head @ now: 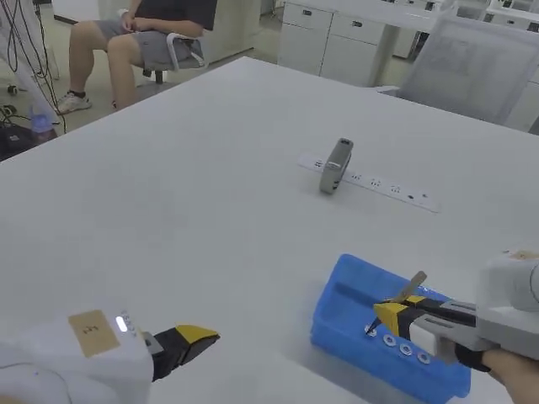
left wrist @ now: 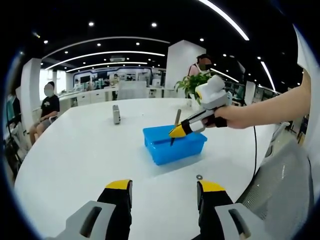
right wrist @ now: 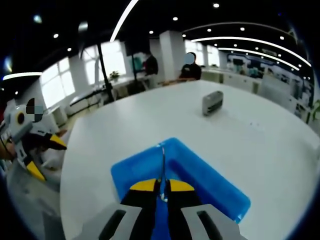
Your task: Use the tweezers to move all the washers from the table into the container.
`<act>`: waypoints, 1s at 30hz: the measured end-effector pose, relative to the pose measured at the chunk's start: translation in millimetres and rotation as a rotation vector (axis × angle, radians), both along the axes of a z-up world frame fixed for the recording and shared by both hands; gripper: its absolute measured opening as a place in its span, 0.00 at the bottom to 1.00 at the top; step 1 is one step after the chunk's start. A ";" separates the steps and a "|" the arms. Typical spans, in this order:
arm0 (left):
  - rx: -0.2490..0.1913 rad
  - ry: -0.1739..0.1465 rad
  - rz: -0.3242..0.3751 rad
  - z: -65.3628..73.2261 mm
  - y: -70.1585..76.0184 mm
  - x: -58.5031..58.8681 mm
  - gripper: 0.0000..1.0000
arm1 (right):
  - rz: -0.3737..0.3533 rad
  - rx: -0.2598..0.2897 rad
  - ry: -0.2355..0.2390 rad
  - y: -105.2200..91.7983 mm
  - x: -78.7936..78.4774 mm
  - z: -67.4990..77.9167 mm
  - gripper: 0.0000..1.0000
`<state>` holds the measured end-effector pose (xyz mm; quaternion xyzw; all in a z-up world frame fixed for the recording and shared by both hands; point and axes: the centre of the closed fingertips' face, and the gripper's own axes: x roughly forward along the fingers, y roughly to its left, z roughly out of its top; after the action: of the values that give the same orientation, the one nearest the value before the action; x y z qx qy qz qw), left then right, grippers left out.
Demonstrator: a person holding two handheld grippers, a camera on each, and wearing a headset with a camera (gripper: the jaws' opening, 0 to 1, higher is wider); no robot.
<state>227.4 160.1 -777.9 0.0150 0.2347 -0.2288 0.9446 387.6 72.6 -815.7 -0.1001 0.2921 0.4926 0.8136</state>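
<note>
Tweezers (head: 410,289) stand clamped between the pressed-together jaws of the right gripper (head: 389,310), their dark tip pointing down into the blue container (head: 337,328) at the near right of the white table (head: 210,185). In the right gripper view the tool's thin metal legs rise between the yellow-tipped jaws, above the container's blue floor. Several small silver washers (head: 406,349) show in a row against the blue just below the gripper. In the left gripper view one more washer (left wrist: 199,177) lies on the bare tabletop, near the container's front wall and apart from it.

The left gripper (head: 206,339) hangs low over the table, well apart from the container, and its own view shows the jaws spread with nothing between them. A tan label (head: 94,331) sits on its white body; any writing on it is too small to read.

Farther back on the table, a grey device (head: 337,164) stands on edge at one end of a white power strip (head: 379,183), whose markings cannot be made out. A person (head: 143,34) sits on a chair beyond the table's far left corner.
</note>
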 end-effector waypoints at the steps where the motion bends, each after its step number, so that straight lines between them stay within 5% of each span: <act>1: 0.000 0.000 0.001 0.0 0.1 0.1 0.51 | 0.000 -0.003 0.001 -0.1 -0.7 -1.1 0.03; 9: 0.003 0.001 -0.002 -0.3 -0.2 -0.3 0.51 | 0.004 -0.009 -0.012 -1.6 -0.6 1.2 0.04; 19: 0.001 0.000 0.002 -0.2 0.6 -0.3 0.51 | 0.003 0.021 -0.047 -1.7 1.0 21.5 0.04; 30: 0.002 -0.002 0.004 -0.3 1.2 -0.1 0.51 | 0.028 0.044 -0.077 -2.2 -17.9 43.7 0.04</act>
<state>227.3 161.3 -778.2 0.0159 0.2340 -0.2267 0.9453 369.7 70.4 -771.9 -0.1054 0.2482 0.5061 0.8192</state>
